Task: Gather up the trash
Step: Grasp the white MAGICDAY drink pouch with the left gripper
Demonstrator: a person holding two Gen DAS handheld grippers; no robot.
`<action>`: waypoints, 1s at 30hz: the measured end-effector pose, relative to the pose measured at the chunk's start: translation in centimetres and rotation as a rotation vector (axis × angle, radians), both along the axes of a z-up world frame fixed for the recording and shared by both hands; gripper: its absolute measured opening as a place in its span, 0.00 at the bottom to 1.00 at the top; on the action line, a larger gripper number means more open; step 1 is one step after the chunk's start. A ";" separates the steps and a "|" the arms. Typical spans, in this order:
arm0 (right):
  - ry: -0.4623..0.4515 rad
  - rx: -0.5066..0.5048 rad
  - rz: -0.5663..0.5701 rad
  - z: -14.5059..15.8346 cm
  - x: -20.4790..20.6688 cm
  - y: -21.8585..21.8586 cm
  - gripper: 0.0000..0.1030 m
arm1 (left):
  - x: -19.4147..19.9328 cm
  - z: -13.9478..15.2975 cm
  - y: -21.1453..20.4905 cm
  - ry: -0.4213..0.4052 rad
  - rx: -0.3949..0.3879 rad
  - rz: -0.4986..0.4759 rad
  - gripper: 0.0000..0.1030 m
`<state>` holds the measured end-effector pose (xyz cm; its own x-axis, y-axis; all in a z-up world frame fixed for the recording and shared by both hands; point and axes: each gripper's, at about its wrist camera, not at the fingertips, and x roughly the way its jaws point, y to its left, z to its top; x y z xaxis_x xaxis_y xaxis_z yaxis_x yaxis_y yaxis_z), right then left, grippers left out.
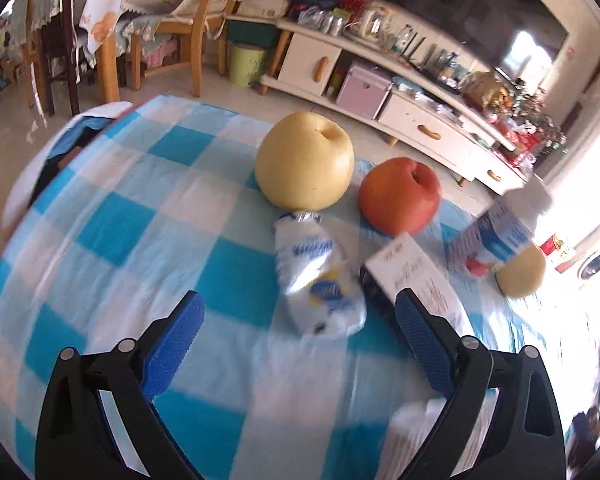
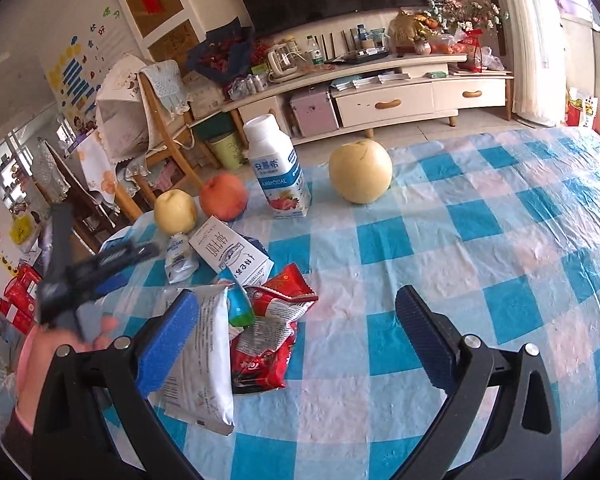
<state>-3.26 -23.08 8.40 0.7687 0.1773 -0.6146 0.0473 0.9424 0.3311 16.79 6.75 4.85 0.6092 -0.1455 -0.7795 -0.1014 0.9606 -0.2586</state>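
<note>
Right now my left gripper (image 1: 298, 330), jaws wide and empty, is nearer the pouch (image 1: 318, 276), which lies straight ahead near the cloth's edge, long axis pointing away toward the pear (image 1: 304, 160); my right gripper (image 2: 298, 322) hangs equally wide.

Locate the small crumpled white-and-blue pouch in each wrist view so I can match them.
Left wrist: pouch at centre, just ahead of the open fingers, below the pear.
Right wrist: pouch at left, below the left-hand pear.
Shared landmark: red apple.
</note>
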 end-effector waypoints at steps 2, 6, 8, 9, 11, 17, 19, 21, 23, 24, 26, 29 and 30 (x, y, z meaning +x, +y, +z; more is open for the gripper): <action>-0.005 0.019 0.002 0.0 0.0 -0.2 0.96 | 1.7 -0.3 -0.4 0.019 0.017 0.026 0.82; -0.014 0.052 0.004 0.0 0.0 -1.1 0.96 | 4.6 -1.6 -0.5 0.094 0.006 0.074 0.75; -0.017 0.064 0.005 0.1 -0.1 -1.4 0.96 | 5.6 -2.3 -0.5 0.113 0.010 0.096 0.75; -0.017 0.069 0.006 0.1 -0.1 -1.5 0.96 | 6.0 -2.6 -0.6 0.120 0.010 0.101 0.75; -0.018 0.081 0.008 0.0 -0.1 -1.7 0.96 | 6.4 -2.8 -0.9 0.117 0.036 0.107 0.74; -0.013 0.090 0.005 -0.1 -0.2 -2.1 0.96 | 6.2 -2.6 -2.6 0.091 0.128 0.072 0.50; -0.015 0.091 -0.002 0.0 -0.2 -2.3 0.96 | 5.6 -2.7 -3.3 0.085 0.136 0.048 0.49; -0.015 0.091 -0.005 0.0 -0.2 -2.4 0.96 | 4.8 -2.6 -4.2 0.079 0.138 0.004 0.49; -0.015 0.077 -0.005 0.0 -0.2 -2.4 0.96 | 3.5 -2.6 -5.5 0.071 0.150 -0.061 0.49; -0.014 0.070 -0.006 0.1 -0.2 -2.4 0.96 | 2.8 -2.6 -6.2 0.068 0.157 -0.087 0.49; -0.008 0.063 -0.007 0.0 -0.1 -2.4 0.96 | 1.3 -2.5 -7.4 0.067 0.160 -0.155 0.49; 0.002 0.061 -0.005 -0.2 0.0 -2.6 0.96 | -1.2 -2.4 -9.2 0.064 0.175 -0.236 0.49; 0.006 0.057 -0.005 -0.2 0.0 -2.6 0.96 | -1.8 -2.5 -9.5 0.067 0.166 -0.255 0.49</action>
<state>-3.26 -25.71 8.19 0.7659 0.2087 -0.6082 0.0540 0.9216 0.3843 14.95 -2.71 2.39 0.5161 -0.1548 -0.8425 0.1372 0.9858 -0.0971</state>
